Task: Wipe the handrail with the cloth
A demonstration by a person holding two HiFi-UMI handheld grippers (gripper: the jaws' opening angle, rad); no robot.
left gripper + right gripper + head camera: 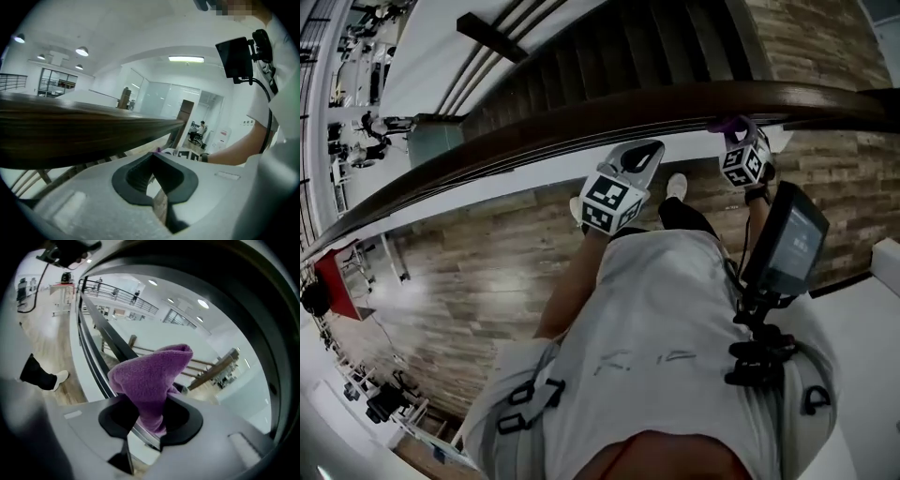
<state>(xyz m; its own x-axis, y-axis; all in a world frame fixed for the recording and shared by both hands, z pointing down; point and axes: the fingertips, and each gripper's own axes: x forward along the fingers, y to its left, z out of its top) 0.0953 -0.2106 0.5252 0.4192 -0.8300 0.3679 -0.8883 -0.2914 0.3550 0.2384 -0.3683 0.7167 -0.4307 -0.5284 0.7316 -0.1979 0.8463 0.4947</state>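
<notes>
A dark wooden handrail runs from lower left to upper right in the head view. My right gripper sits on top of it at the right, shut on a purple cloth. In the right gripper view the cloth bunches up between the jaws of that gripper, above the rail. My left gripper is just in front of the rail near the middle. In its own view the left gripper has its tips together with nothing in them, and the handrail passes close by on the left.
Beyond the rail a dark staircase drops away. Wooden plank floor lies underfoot, with my shoe near the rail. A dark screen is mounted on my chest rig. A seated person is far off.
</notes>
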